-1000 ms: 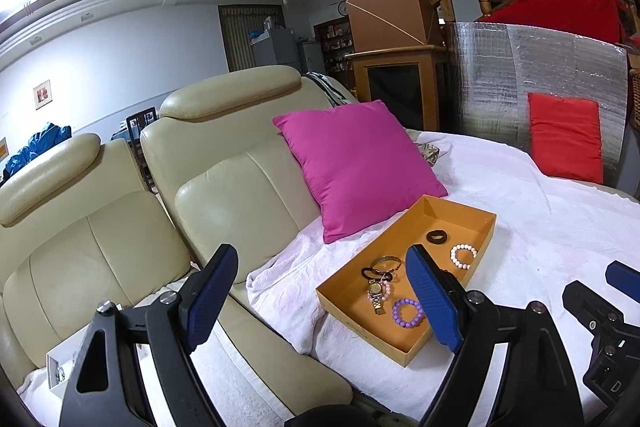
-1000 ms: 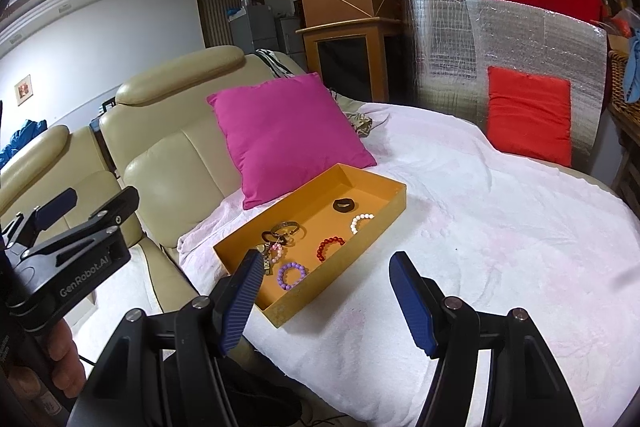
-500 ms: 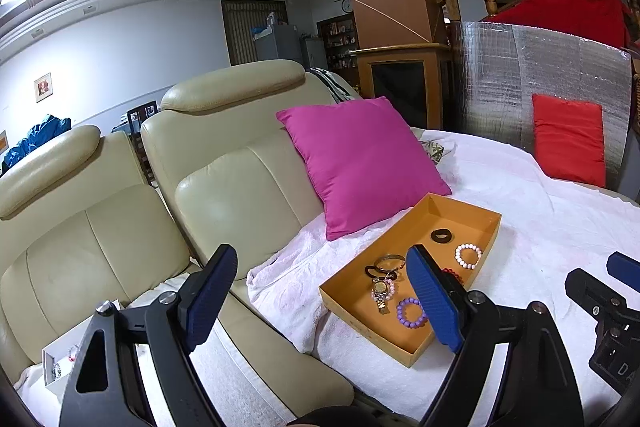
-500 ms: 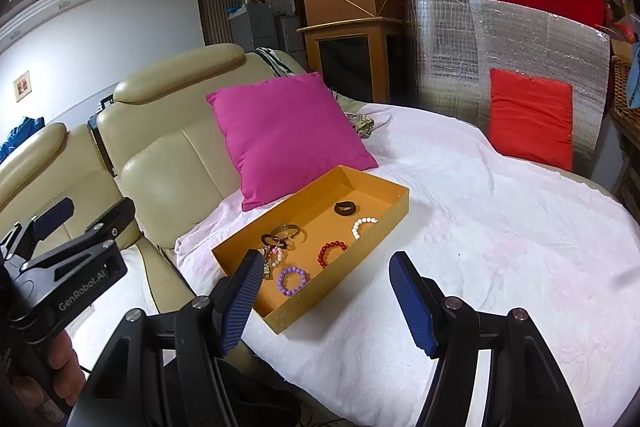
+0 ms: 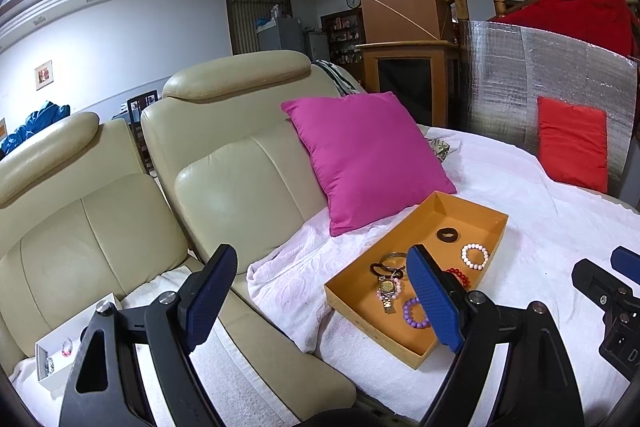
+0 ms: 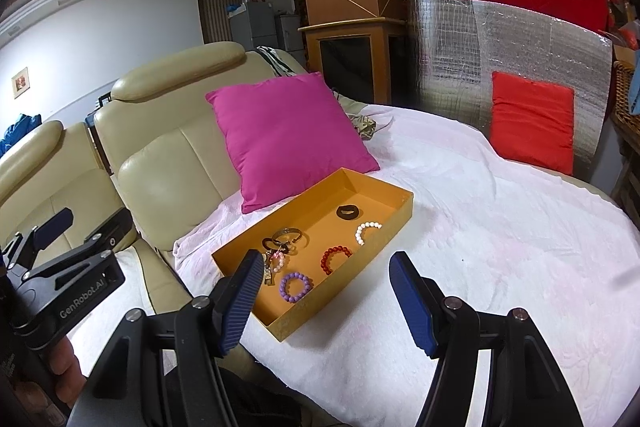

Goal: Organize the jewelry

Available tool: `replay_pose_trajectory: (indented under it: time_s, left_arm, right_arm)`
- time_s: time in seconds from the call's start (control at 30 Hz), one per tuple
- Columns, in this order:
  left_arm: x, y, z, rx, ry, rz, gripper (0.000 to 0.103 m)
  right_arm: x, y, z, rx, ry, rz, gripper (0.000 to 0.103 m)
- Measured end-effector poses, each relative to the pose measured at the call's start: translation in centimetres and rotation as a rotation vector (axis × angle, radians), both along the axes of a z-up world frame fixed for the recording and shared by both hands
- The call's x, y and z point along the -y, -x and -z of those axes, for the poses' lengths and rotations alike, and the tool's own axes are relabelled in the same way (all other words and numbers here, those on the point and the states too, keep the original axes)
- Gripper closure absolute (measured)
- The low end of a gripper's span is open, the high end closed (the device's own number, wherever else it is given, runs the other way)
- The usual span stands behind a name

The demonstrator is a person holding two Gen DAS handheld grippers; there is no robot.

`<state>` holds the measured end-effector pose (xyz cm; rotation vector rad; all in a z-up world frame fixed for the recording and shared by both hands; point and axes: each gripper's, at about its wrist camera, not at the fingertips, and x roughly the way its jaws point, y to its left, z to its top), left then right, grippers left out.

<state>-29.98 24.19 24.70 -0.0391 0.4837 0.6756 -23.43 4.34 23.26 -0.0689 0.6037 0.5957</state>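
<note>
Both grippers hang wide open and empty: the left gripper (image 5: 324, 301) above the sofa seat, the right gripper (image 6: 328, 301) over the white-covered bed. The orange tray (image 6: 394, 217), at 12 o'clock from the right gripper, holds a purple bead bracelet (image 6: 296, 287), red bracelet (image 6: 335, 259) and white bracelet (image 6: 367, 231).

Left wrist view: red bead bracelet (image 5: 460, 275) largely hidden behind a blue finger pad (image 5: 434, 299); white box (image 5: 60, 355) contents too small to identify.

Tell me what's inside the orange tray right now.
The tray holds a purple bracelet, red bracelet, white bracelet, dark ring, plus a tangle of bangles and a watch. The right tongs' finger hides the tray's near-left corner.
</note>
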Motion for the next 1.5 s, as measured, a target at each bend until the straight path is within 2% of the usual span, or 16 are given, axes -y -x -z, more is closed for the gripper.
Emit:
replay_pose_trajectory:
  time_s: [1.0,1.5]
  left_arm:
    - [-3.6,-2.1,2.2,-0.032,0.058,-0.009,0.016]
    - [-4.1,-3.9,2.9,-0.065,0.051,-0.03,0.016]
  right_arm:
    - [-4.0,-2.5,1.9,-0.037,0.046,-0.008,0.034]
    - [-5.5,-4.9,3.0,-0.057,0.036,-0.028,0.034]
